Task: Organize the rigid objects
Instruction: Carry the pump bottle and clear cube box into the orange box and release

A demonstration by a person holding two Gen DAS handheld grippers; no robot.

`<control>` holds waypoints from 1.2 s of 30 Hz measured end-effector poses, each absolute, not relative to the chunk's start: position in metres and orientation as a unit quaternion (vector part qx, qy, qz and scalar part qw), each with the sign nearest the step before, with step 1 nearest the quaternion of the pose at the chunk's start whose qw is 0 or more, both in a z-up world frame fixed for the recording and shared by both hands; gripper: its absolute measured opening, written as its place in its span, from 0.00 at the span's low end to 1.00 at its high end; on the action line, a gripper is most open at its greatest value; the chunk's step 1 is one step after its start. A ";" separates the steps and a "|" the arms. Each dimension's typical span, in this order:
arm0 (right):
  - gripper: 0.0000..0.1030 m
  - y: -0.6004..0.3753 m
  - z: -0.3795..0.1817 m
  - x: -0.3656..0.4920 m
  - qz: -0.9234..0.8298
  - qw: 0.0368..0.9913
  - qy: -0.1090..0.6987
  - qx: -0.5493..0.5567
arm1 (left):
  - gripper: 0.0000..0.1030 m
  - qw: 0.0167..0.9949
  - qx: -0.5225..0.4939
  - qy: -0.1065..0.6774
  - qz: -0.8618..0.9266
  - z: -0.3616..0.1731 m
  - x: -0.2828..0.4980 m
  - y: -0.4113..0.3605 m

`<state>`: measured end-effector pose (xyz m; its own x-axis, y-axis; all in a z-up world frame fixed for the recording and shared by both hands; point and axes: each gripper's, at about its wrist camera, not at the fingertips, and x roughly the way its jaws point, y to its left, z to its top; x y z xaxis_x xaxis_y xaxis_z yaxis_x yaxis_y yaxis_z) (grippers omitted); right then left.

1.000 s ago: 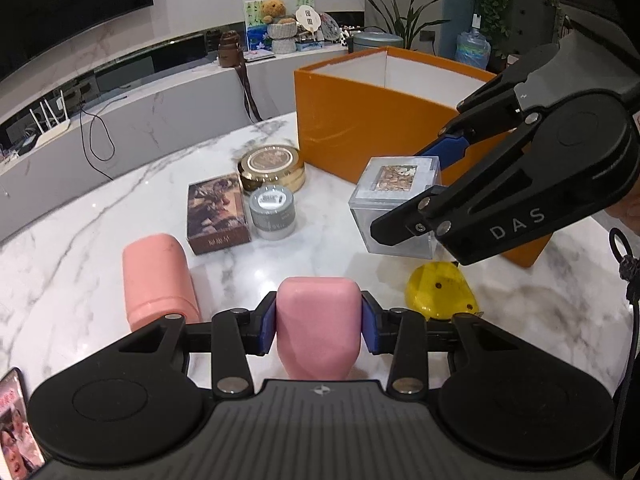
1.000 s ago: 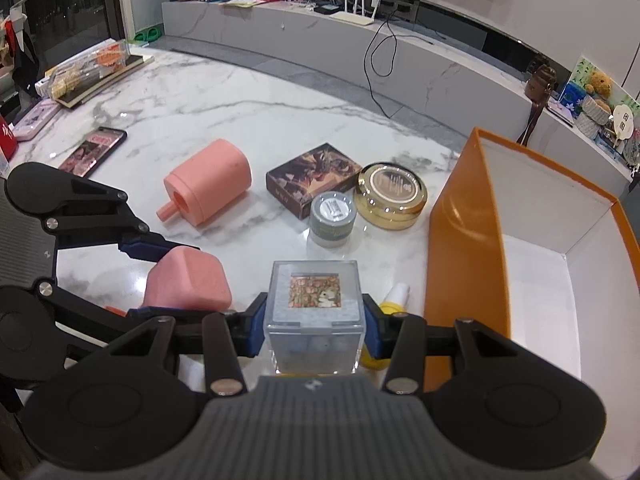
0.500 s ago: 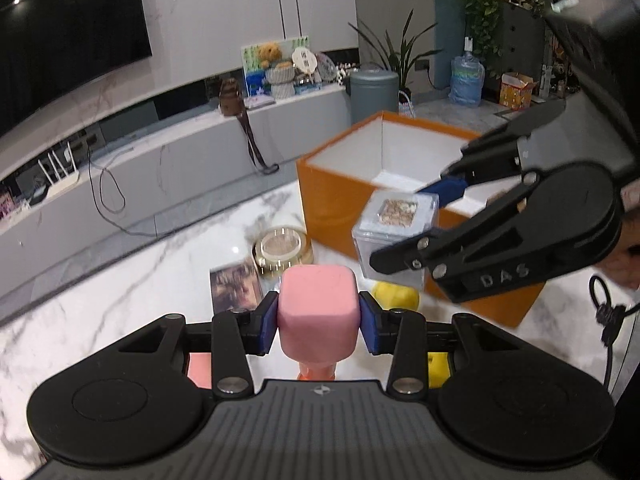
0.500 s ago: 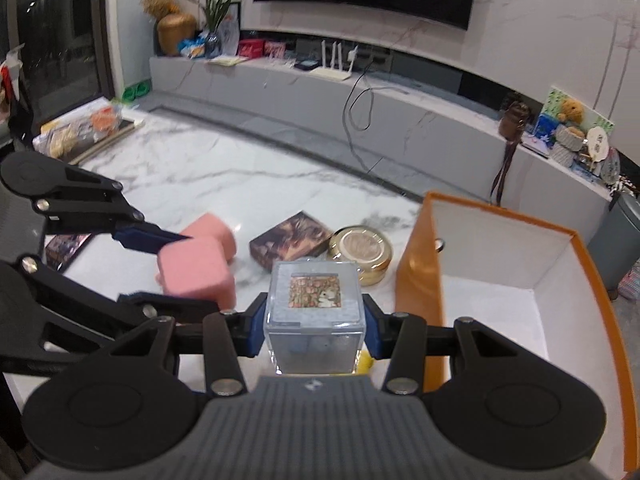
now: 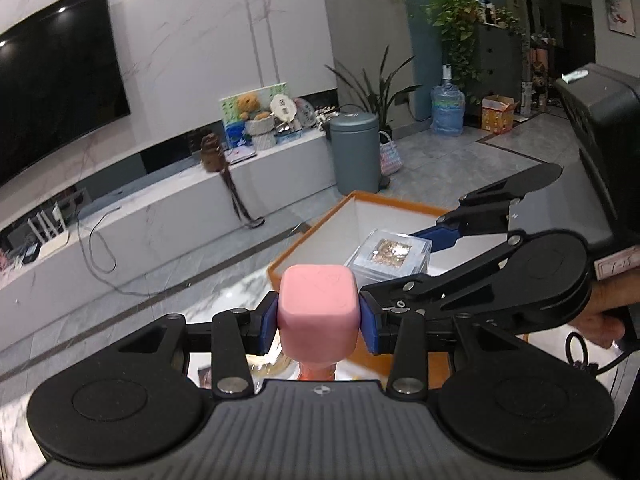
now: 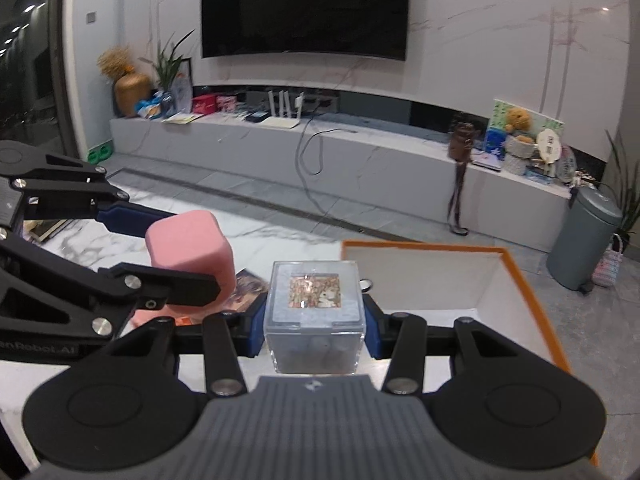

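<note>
Orange box (image 6: 532, 280), open-topped, white inside, on the marble table (image 6: 80, 248); the part of its floor that shows is bare, the near part hidden behind the grippers. Pink block (image 5: 318, 304): clamped between the blue pads of the left gripper (image 5: 319, 322), held in the air just short of the box's near corner, flat end facing the camera, long axis running down toward an orange stub below it; seen from the right wrist it sits tilted, top leaning left. Clear cube (image 6: 316, 316): clamped between the pads of the right gripper (image 6: 315, 322), upright, patterned label on top, held above the box's near left edge; no long axis to speak of. The two grippers hang side by side, close, the left one's fingers crossing in front of the table. A hand (image 5: 600, 308) shows behind the right gripper. Around: a patterned flat box (image 6: 246, 292) on the table under the pink block, mostly hidden; a grey bin (image 6: 584, 236) on the floor beyond the box; a long low shelf (image 6: 320, 152) under a wall television (image 6: 304, 8).
</note>
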<state>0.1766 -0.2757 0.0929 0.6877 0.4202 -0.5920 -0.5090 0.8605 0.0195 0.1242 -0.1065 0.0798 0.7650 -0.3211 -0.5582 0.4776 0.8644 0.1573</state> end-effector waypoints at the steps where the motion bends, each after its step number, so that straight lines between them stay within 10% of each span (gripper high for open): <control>1: 0.45 -0.281 0.095 0.178 0.249 0.918 0.301 -0.068 | 0.46 0.927 0.150 0.265 -0.220 0.083 0.126 -0.111; 36: 0.45 -0.386 0.017 0.289 0.096 0.888 0.449 -0.026 | 0.46 0.834 0.263 0.404 -0.268 -0.010 0.255 -0.232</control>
<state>0.2892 -0.3856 0.0171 0.5780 0.1472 -0.8026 -0.1944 0.9801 0.0398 0.2554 -0.2318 -0.0097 0.5292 -0.2353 -0.8152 0.6600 0.7180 0.2212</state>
